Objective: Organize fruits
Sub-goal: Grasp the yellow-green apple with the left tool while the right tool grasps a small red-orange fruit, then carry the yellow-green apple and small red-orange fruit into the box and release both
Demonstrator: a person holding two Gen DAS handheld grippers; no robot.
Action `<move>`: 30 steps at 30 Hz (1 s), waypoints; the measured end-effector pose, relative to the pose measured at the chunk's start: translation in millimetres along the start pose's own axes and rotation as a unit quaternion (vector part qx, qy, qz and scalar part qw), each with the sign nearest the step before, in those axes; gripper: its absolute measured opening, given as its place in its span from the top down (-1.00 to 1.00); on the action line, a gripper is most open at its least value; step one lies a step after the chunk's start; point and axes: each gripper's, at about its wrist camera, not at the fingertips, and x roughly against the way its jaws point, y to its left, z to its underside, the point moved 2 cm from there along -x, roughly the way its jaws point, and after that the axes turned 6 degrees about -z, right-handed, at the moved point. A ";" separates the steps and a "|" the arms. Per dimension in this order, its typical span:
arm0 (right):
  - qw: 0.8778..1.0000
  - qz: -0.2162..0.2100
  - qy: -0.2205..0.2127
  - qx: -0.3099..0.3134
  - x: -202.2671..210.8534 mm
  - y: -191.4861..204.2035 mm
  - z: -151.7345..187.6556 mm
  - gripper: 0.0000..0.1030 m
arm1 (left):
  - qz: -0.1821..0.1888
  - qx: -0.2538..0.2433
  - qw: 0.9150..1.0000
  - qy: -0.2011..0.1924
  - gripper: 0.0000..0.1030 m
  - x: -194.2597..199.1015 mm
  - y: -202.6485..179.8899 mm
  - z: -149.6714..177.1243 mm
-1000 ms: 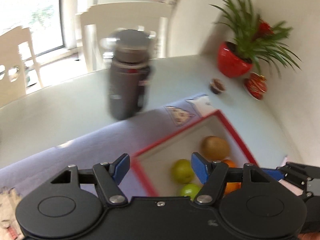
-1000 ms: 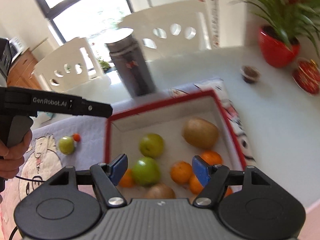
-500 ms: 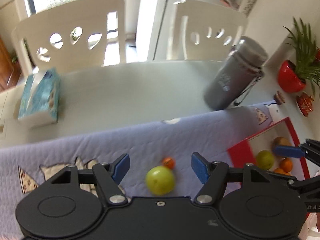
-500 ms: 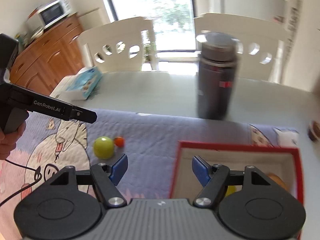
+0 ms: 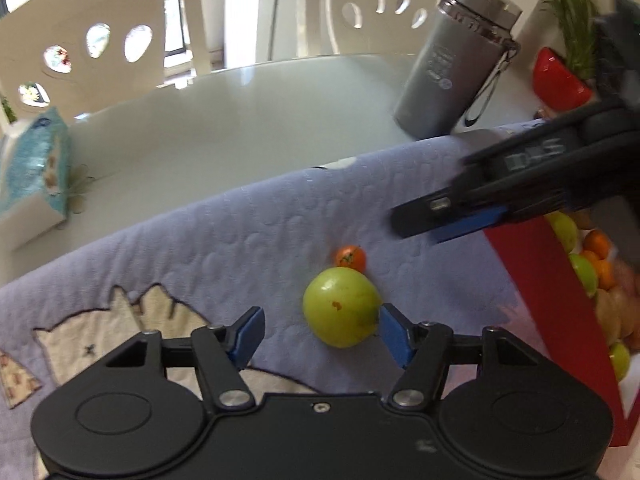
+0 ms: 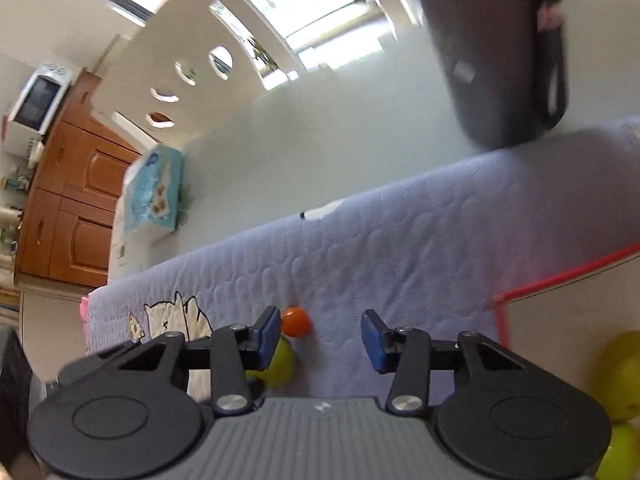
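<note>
A: Nearest the left wrist camera, the left gripper (image 5: 322,334) has its jaws closing with the green apple (image 5: 341,306) between them. The right pad (image 5: 394,334) sits at the apple's edge; the left pad (image 5: 248,334) stands clear, so nothing is pinched yet.

B: So it should centre first. The apple lies off toward the right pad, and a lopsided close would likely roll it across the purple quilted mat (image 5: 248,240).

A: Agreed. Just beyond the apple, touching or nearly so, lies the small orange fruit (image 5: 351,258). A nudge could send that rolling too.

B: And the right gripper (image 6: 318,338)?

A: Its jaws are closing as well, narrow by now, with only bare mat between them. The orange fruit sits just outside its left pad (image 6: 269,336).

B: It should shift left to straddle that fruit, and keep off the left gripper, since both work the same patch.

A: Farther right stands the red box (image 5: 532,280), already holding green and orange fruit. Beyond the mat are the grey bottle (image 5: 452,64) and the tissue box (image 5: 32,176).
</note>
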 end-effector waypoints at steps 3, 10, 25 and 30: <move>1.000 0.016 0.006 0.004 -16.0 6.4 0.0 0.09 | 0.014 -0.004 1.000 -0.004 -0.47 -5.4 -0.3 1.5; 1.000 0.018 0.006 -0.021 -38.8 9.2 -2.8 0.28 | 0.029 -0.011 1.000 0.000 -0.28 -20.1 -10.9 -4.7; 0.999 -0.008 -0.023 -0.041 -25.7 7.8 1.5 0.58 | 0.018 0.008 1.000 -0.016 -0.12 -10.9 -12.9 6.5; 0.998 -0.024 -0.039 -0.045 -9.2 8.9 3.3 0.57 | 0.015 0.029 0.999 -0.023 -0.12 -0.6 -7.7 6.7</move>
